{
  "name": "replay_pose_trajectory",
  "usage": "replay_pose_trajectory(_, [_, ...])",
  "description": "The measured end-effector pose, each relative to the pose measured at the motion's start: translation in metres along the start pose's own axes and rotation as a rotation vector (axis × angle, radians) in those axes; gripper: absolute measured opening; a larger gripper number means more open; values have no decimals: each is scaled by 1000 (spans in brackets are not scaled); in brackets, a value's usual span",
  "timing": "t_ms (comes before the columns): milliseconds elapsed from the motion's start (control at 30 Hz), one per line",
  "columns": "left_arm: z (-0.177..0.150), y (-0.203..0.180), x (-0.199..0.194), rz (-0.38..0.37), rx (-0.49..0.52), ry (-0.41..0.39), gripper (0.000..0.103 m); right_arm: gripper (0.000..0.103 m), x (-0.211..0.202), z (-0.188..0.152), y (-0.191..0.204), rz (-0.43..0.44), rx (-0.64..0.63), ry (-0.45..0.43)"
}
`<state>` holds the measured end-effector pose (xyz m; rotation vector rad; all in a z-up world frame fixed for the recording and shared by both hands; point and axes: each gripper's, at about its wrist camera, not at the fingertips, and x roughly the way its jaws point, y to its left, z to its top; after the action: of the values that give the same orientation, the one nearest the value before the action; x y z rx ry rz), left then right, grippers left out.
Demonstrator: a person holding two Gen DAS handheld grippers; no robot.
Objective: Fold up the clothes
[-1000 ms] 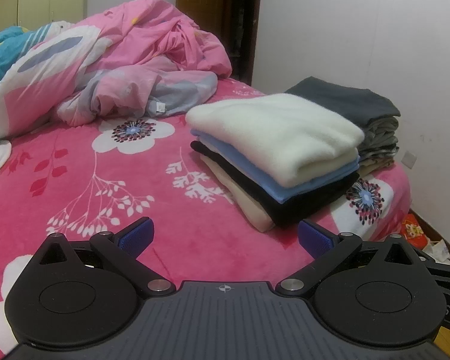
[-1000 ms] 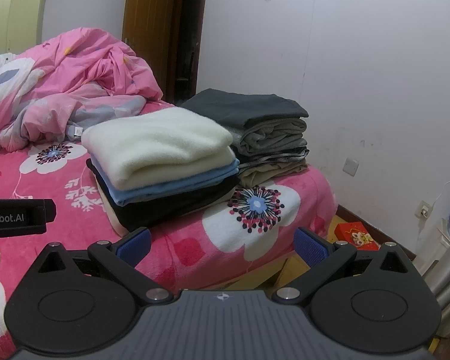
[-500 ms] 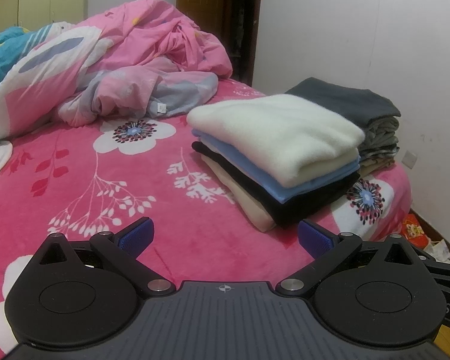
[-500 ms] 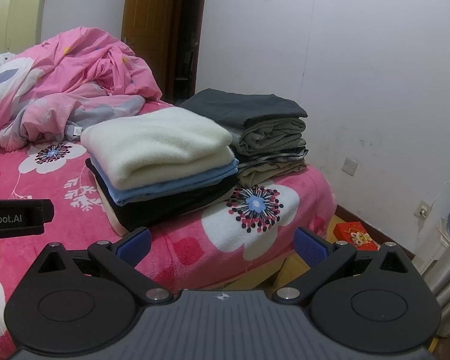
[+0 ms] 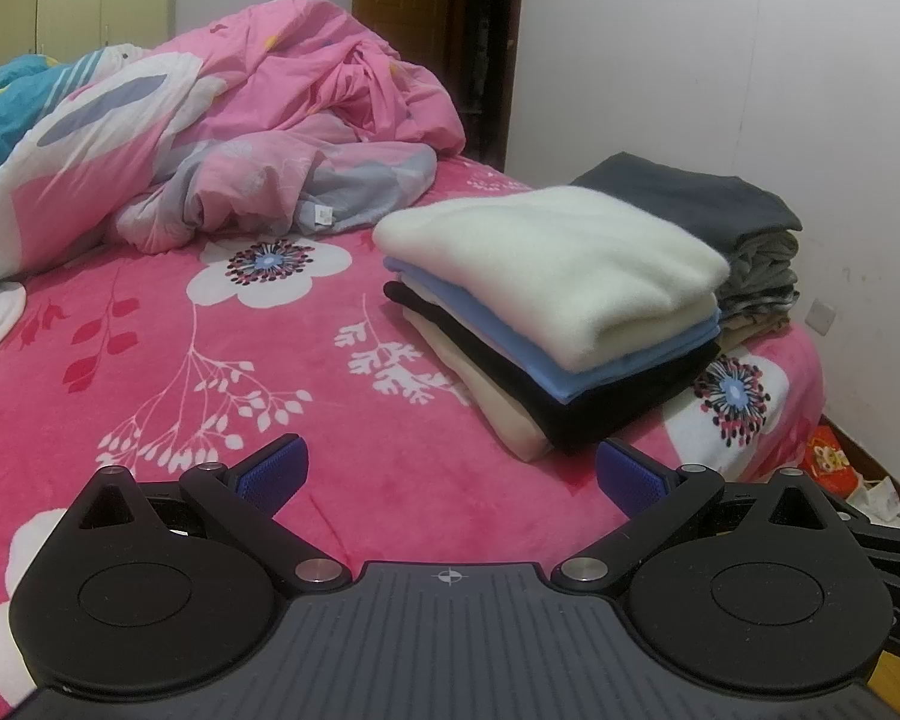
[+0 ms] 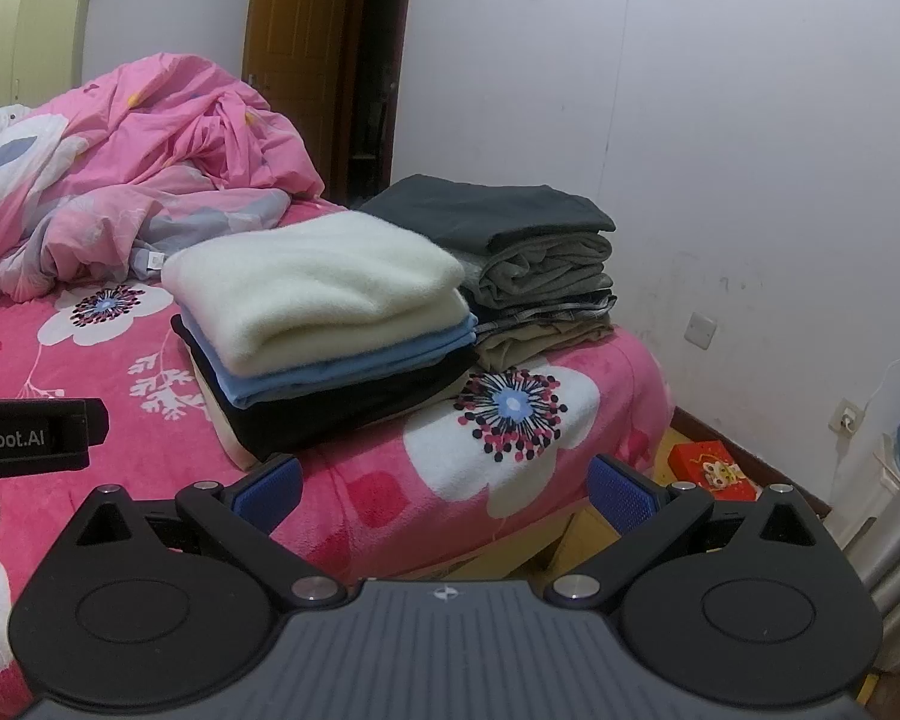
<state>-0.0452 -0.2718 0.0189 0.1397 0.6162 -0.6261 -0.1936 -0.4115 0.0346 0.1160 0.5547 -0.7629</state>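
Where right-wrist view reaches: red box (image 6: pixel 714 469).

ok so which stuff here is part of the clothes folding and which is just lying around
Part of the job:
- front stack of folded clothes, cream top uppermost
- rear stack of grey and olive clothes
- left hand-held gripper and right hand-held gripper, both open and empty

Just lying about:
- crumpled pink duvet
- floral bedspread
- red box on the floor
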Motion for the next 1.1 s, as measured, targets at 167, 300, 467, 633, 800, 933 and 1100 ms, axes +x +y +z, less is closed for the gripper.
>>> replay_pose_trajectory(167, [0, 1, 0, 0, 0, 3, 103, 103, 0, 0, 0, 0, -1, 1])
replay_pose_trajectory(300, [1, 1, 1, 0, -2, 3, 103, 103, 0, -1, 1, 0, -2, 1])
replay_pose_trajectory(467, [1, 2, 2, 2, -5, 3, 103, 103, 0, -1, 2, 0, -4, 1])
replay_pose_trajectory(633, [1, 2, 2, 3, -8, 3, 103, 103, 0, -1, 3, 1, -6, 0])
replay_pose_trajectory(800, [0, 3, 2, 4, -8, 5, 103, 103, 1, 0, 3, 1, -6, 0])
replay_pose_trajectory(933, [1, 3, 1, 4, -9, 5, 103, 103, 0, 0, 4, 1, -6, -1])
replay_pose_trajectory(1100, [1, 3, 1, 5, -9, 3, 103, 103, 0, 1, 4, 1, -5, -1])
